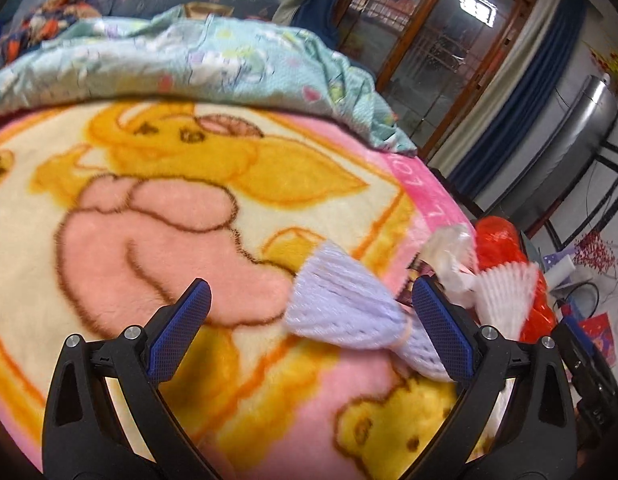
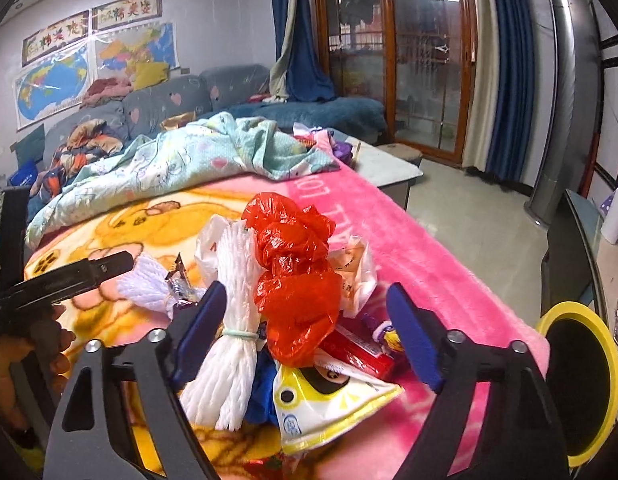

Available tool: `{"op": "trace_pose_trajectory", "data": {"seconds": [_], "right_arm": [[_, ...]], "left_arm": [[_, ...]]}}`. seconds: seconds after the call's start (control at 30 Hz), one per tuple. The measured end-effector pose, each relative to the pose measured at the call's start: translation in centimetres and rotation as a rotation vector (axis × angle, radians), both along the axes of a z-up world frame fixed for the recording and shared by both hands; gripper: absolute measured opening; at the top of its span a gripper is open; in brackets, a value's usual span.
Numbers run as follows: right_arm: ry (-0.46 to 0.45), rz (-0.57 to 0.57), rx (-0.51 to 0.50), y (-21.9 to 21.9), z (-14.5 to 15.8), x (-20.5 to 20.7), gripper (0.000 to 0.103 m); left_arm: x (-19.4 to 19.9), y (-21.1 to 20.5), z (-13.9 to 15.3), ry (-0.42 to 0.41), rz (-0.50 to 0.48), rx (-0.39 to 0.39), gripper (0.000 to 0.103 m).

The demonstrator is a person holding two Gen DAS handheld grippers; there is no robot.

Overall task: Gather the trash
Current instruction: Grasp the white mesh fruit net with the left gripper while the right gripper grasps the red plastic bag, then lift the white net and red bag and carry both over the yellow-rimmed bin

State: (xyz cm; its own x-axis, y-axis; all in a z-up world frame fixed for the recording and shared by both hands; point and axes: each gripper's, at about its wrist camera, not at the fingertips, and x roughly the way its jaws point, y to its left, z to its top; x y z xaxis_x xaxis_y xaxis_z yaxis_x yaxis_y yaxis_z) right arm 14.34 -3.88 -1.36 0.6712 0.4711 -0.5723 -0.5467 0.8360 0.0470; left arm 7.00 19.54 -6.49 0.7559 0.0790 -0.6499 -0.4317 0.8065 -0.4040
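A heap of trash lies on the pink cartoon blanket (image 2: 409, 232): a crumpled red plastic bag (image 2: 297, 280), a white foam net (image 2: 233, 340) tied with a band, a red packet (image 2: 361, 354) and a yellow-white wrapper (image 2: 329, 400). My right gripper (image 2: 309, 332) stands open around this heap, its left finger beside the white net. A lavender foam net (image 1: 341, 308) lies between the open fingers of my left gripper (image 1: 315, 320), close to the right finger. The red bag (image 1: 505, 248) and white net (image 1: 505, 292) show beyond it. The left gripper (image 2: 89, 272) reaches in from the left toward the lavender net (image 2: 149, 284).
A teal quilt (image 2: 181, 160) is bunched at the blanket's far side, with a sofa (image 2: 157, 108) behind. A black bin with a yellow rim (image 2: 581, 380) stands at the right, off the blanket's edge. A person's hand (image 2: 29, 344) holds the left gripper.
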Motion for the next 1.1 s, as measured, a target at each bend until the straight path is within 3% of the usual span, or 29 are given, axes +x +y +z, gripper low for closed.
{"op": "trace_pose_trajectory", "data": {"seconds": [0.13, 0.23, 0.3, 0.37, 0.43, 0.5, 0.6, 0.73, 0.93, 1.1], "right_arm": [[0.024, 0.007, 0.01, 0.5, -0.5, 0.7, 0.069], [0.042, 0.015, 0.014, 0.5, -0.8, 1.1, 0.06], [0.067, 0.018, 0.01, 0.4, -1.1, 1.4, 0.048], [0.086, 0.023, 0.009, 0.4, -1.5, 1.6, 0.038], [0.093, 0.023, 0.011, 0.3, -1.6, 1.5, 0.031], [0.094, 0.024, 0.019, 0.0, -1.7, 1.3, 0.023], [0.089, 0.025, 0.035, -0.2, -1.5, 1.1, 0.018], [0.075, 0.025, 0.052, -0.6, -1.1, 0.5, 0.016], [0.054, 0.028, 0.068, -1.0, -0.4, -0.2, 0.013], [0.033, 0.034, 0.088, -1.3, 0.4, -0.8, 0.011]], "left_arm": [[0.8, 0.8, -1.3, 0.003, -0.011, -0.097, 0.09], [1.0, 0.7, -1.9, -0.005, -0.031, -0.143, 0.08], [0.9, 0.4, -2.0, -0.015, -0.047, -0.164, 0.078], [0.9, 0.3, -1.9, -0.028, -0.062, -0.194, 0.067], [0.8, 0.4, -2.0, -0.029, -0.069, -0.232, 0.063], [0.6, 0.4, -2.1, -0.026, -0.072, -0.248, 0.047], [0.5, 0.7, -2.3, -0.022, -0.071, -0.275, 0.028], [-0.2, 1.2, -2.3, -0.036, -0.073, -0.316, 0.021], [-2.2, 2.0, 0.0, -0.1, -0.041, -0.264, 0.013], [-4.0, 1.8, 3.5, -0.162, -0.015, -0.14, 0.011]]}}
